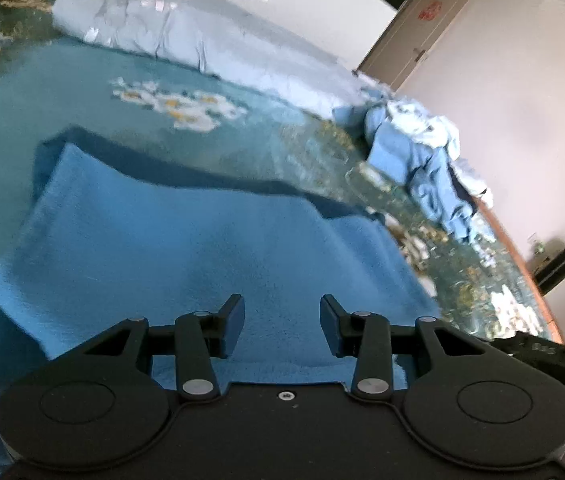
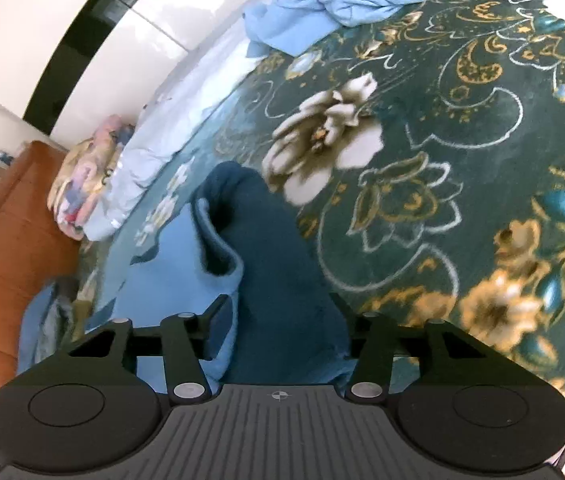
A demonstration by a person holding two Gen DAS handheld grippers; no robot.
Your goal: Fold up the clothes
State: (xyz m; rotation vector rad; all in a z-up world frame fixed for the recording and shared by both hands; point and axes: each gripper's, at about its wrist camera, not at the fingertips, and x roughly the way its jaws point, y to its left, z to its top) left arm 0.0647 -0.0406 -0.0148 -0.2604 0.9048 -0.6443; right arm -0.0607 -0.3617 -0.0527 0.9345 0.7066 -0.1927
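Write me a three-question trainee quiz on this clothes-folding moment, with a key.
1. True or false: the left gripper is clamped on the blue fleece garment.
2. What covers the bed? A) plain white sheet B) dark green floral bedspread C) bare mattress
3. Fill in: a crumpled pile of light blue clothes lies near the bed's ____ edge, as the left wrist view shows it.

Key: 1 false, the jaws stand apart over the cloth; 2 B; 3 right.
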